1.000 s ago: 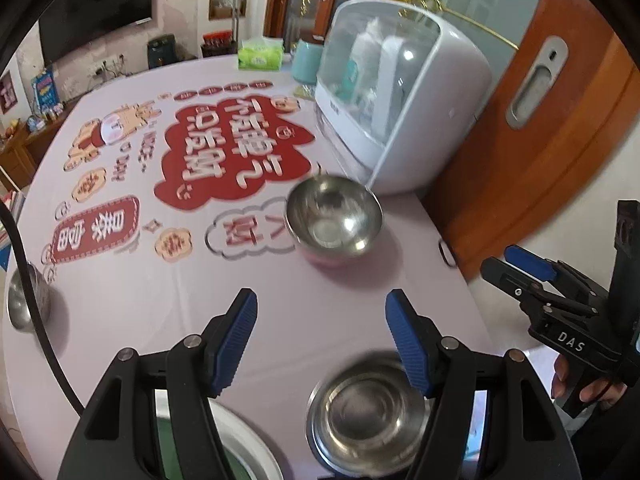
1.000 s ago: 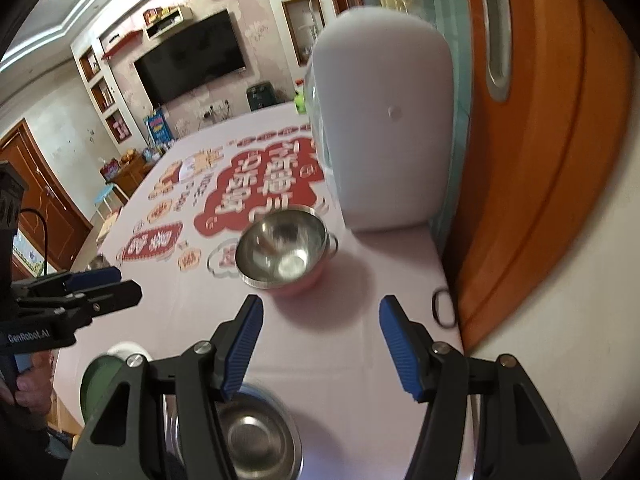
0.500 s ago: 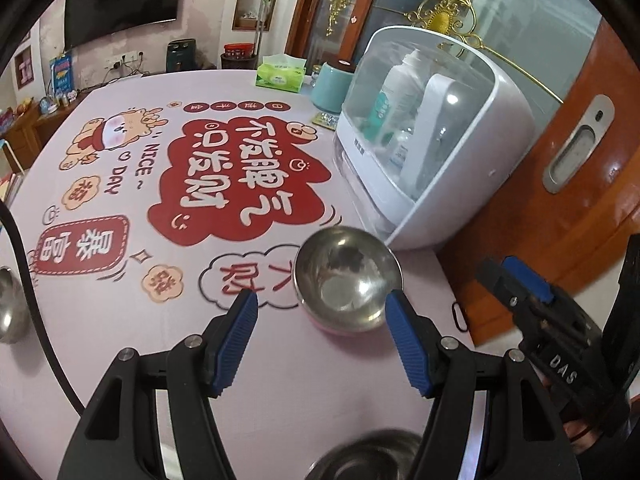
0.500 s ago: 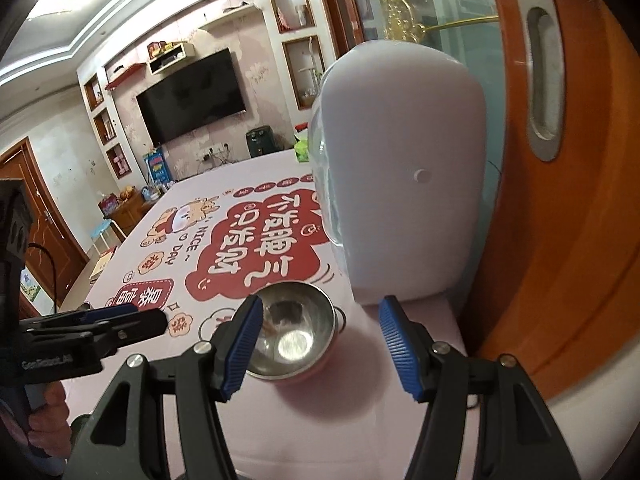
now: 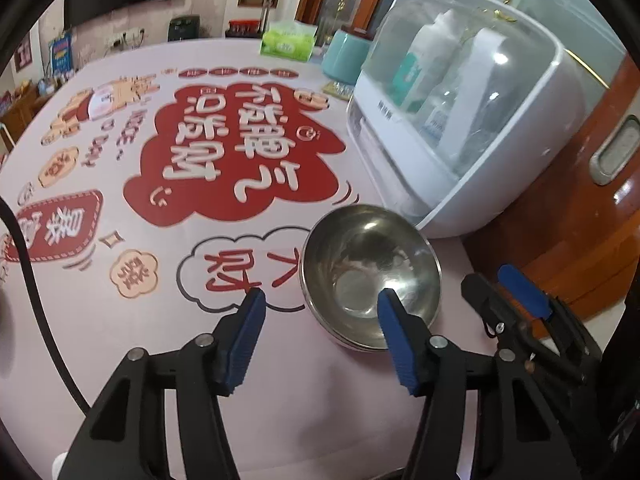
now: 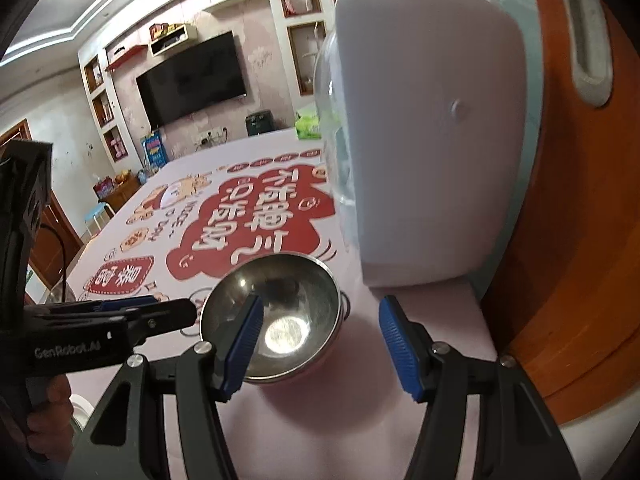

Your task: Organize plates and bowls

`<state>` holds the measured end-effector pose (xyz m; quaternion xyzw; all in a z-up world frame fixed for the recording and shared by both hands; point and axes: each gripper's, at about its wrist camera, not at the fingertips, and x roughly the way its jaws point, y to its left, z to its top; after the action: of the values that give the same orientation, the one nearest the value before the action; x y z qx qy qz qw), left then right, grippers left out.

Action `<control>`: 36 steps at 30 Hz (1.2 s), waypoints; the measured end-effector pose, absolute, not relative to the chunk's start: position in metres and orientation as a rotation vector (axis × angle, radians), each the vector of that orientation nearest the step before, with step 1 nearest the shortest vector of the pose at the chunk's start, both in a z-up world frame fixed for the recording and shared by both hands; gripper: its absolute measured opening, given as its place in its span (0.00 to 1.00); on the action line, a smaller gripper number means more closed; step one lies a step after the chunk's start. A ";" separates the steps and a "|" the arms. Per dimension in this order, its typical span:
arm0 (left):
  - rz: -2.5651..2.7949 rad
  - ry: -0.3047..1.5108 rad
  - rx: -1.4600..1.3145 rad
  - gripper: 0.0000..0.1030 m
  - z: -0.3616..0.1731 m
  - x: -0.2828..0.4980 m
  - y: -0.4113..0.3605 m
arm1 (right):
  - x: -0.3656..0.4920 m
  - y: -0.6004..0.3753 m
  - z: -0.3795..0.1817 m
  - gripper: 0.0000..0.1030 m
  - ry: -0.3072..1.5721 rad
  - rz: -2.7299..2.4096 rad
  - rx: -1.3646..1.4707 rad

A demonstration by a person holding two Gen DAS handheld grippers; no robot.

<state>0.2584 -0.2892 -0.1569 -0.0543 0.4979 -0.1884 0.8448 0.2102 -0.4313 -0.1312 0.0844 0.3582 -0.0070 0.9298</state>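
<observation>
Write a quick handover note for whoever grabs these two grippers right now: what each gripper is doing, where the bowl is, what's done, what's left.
Left gripper: jaws closing, nothing gripped; one pad sits over the near rim of the steel bowl, the other outside it.
Right gripper: jaws closing slightly, empty; it straddles the opposite side of the bowl's rim.
The bowl stands upright on the printed tablecloth, just in front of the white domed cabinet, whose clear cover is shut.
Done: nothing visibly put away from here.
Left: probably grip the bowl, lift it and place it where the dishes belong.

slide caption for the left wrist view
Left gripper, jaws closing with nothing gripped, nears a steel bowl beside a white cabinet.
</observation>
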 end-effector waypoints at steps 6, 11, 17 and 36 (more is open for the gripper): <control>-0.409 1.107 -0.120 0.50 -0.179 0.269 -0.293 | 0.216 -0.427 -0.150 0.36 0.788 -0.017 0.151; -0.416 1.160 -0.124 0.36 -0.196 0.276 -0.296 | 0.222 -0.429 -0.161 0.23 0.824 -0.038 0.143; -0.428 1.185 -0.120 0.27 -0.204 0.278 -0.301 | 0.226 -0.431 -0.167 0.18 0.838 -0.019 0.149; -0.427 1.182 -0.122 0.24 -0.206 0.281 -0.303 | 0.233 -0.425 -0.167 0.14 0.864 -0.026 0.114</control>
<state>0.2811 -0.3028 -0.2065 -0.0568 0.5526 -0.1995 0.8072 0.2330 -0.4250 -0.1673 0.0554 0.4184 -0.0124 0.9065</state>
